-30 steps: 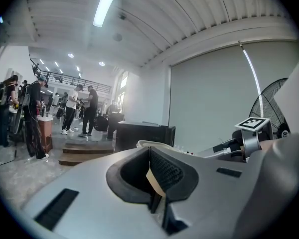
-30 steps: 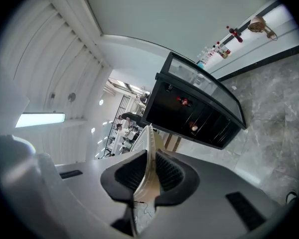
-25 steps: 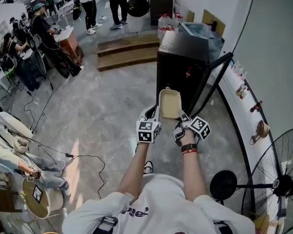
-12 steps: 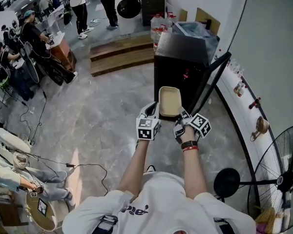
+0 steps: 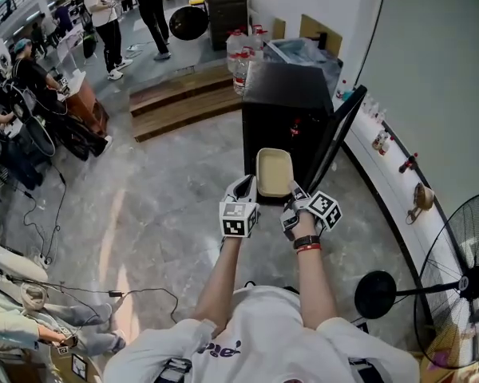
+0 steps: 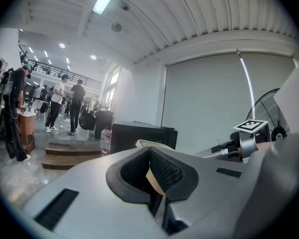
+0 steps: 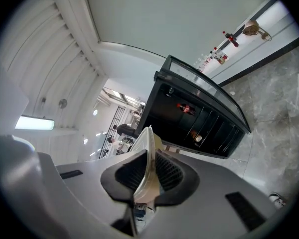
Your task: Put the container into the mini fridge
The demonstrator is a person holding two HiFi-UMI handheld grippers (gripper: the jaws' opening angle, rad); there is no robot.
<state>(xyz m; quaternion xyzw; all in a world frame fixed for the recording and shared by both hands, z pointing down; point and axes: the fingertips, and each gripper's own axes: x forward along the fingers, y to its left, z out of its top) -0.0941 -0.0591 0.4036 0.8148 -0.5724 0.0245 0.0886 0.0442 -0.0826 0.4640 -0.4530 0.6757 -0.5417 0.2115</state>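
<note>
Holding the container [image 5: 274,171] in the air just in front of the fridge [image 5: 283,102], the person has both tools on it.

Left tool [image 5: 251,185]: jaws closed on the container's rim, at the end away from the fridge. The left gripper view shows the thin tan wall pinched between the ribbed pads.

Right tool [image 5: 292,191]: jaws drawn in narrow and closed on the same end of the rim, on the side nearer the fridge door [image 5: 336,136]. The right gripper view shows the cream wall edge-on between the pads.

Container: tan, shallow, rectangular with rounded corners. It is open side up and roughly level, its long axis pointing at the fridge. Nothing can be seen inside it. It is outside the fridge and not touching it, carried above the floor [image 5: 168,182].

Fridge: black, low, standing on the floor. The door is swung open. The interior is dark; shelves and a small red item [image 7: 185,107] show in the right gripper view, but whether the item sits on a shelf or on the door cannot be told.

Surroundings: wooden steps [image 5: 184,102] lie just beyond the fridge. A standing fan [image 5: 463,282] is on the floor on the fridge's door side, nearer the person. People [image 5: 104,10] stand well beyond the steps.
</note>
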